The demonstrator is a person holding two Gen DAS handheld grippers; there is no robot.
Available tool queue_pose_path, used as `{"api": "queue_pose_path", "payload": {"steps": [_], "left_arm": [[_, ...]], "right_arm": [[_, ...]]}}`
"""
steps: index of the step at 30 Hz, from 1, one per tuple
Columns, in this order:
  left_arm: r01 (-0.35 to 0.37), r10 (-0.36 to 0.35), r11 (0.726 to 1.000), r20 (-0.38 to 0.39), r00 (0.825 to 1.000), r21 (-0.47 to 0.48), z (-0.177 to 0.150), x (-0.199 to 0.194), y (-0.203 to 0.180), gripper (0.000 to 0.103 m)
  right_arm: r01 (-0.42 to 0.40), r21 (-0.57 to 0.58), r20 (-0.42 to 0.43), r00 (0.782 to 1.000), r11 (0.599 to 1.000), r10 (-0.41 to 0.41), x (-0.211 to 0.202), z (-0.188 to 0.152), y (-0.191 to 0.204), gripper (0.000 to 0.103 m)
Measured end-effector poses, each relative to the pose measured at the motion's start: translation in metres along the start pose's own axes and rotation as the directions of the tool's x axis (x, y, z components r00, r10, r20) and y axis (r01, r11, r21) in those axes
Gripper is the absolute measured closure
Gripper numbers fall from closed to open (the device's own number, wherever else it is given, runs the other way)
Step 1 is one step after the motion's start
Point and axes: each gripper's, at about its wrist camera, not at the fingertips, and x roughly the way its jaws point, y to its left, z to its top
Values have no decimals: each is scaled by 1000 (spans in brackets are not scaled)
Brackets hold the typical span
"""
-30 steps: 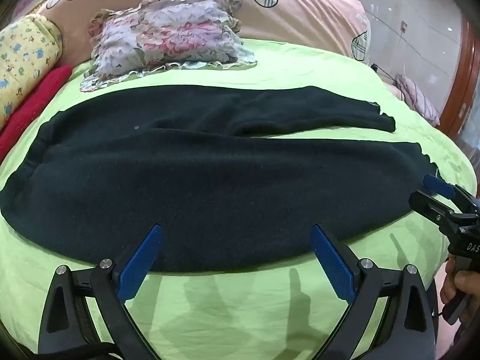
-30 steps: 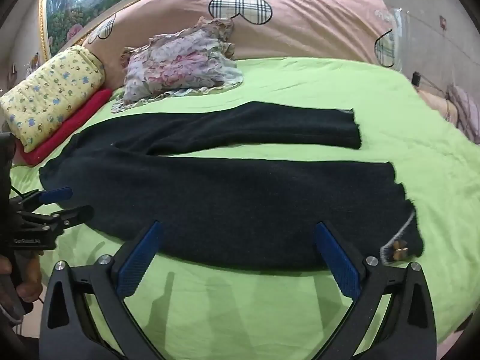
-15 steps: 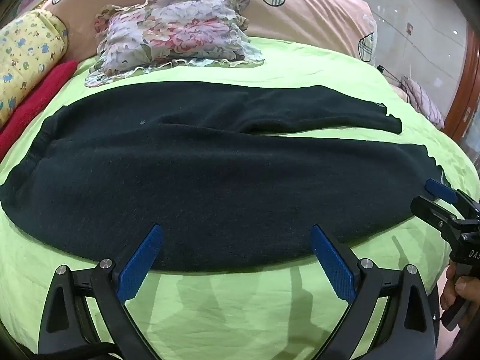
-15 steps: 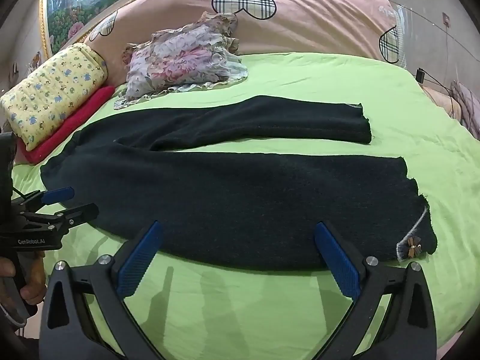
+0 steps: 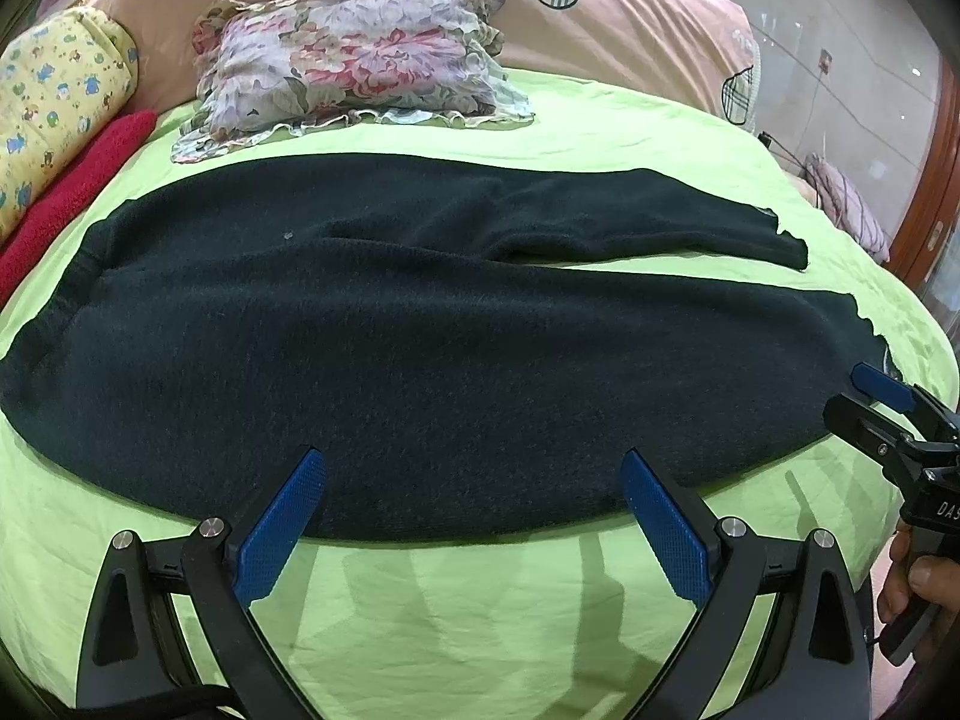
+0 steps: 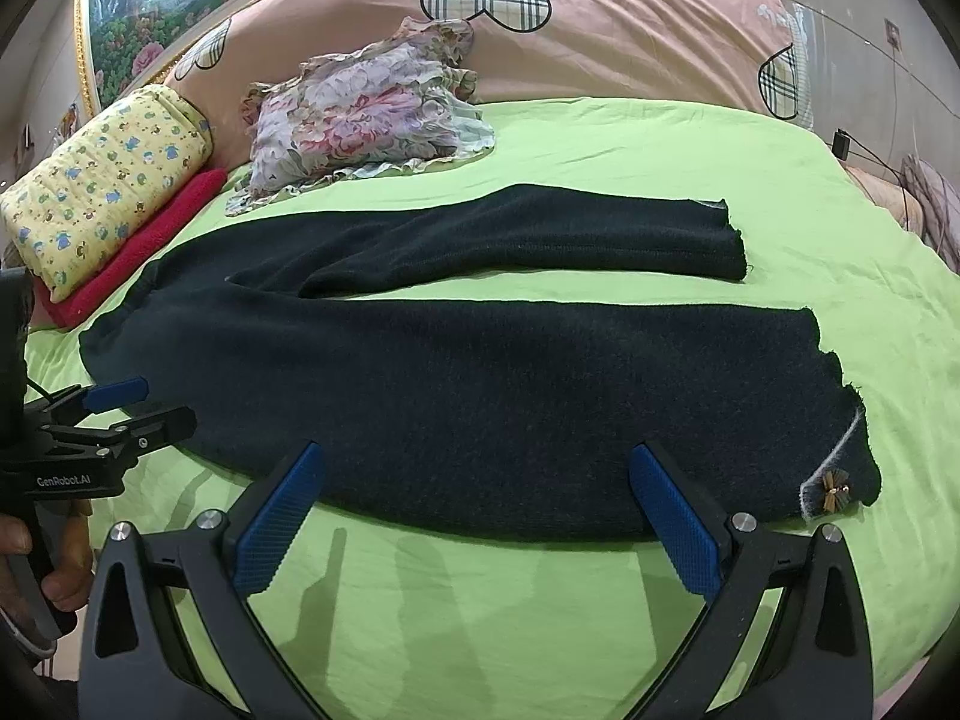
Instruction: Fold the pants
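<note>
The black knit pants [image 5: 420, 348] lie spread flat along the bed's near edge, both legs apart — so the left gripper [image 5: 474, 522] and right gripper [image 6: 477, 510], jaws wide and empty, should pinch the near leg's edge evenly, I judge, and carry it over the far leg.

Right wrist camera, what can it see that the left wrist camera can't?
Only the right wrist view shows the little flower trim on the near leg's cuff, the framed picture and the left gripper. Only the left wrist view shows the right gripper and a wooden door edge. Both show the black pants spread flat on the green sheet, the floral garment, and open jaws.
</note>
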Motion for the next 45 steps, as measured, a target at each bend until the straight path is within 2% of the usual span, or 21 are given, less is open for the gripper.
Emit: {"api": "queue_pose_path", "payload": {"steps": [45], "left_arm": [[36,-35,999,3,999,-19,4,-4,2,4]], "right_arm": [[-13,3,5,1000,1000,13,-7,8,4,1]]}}
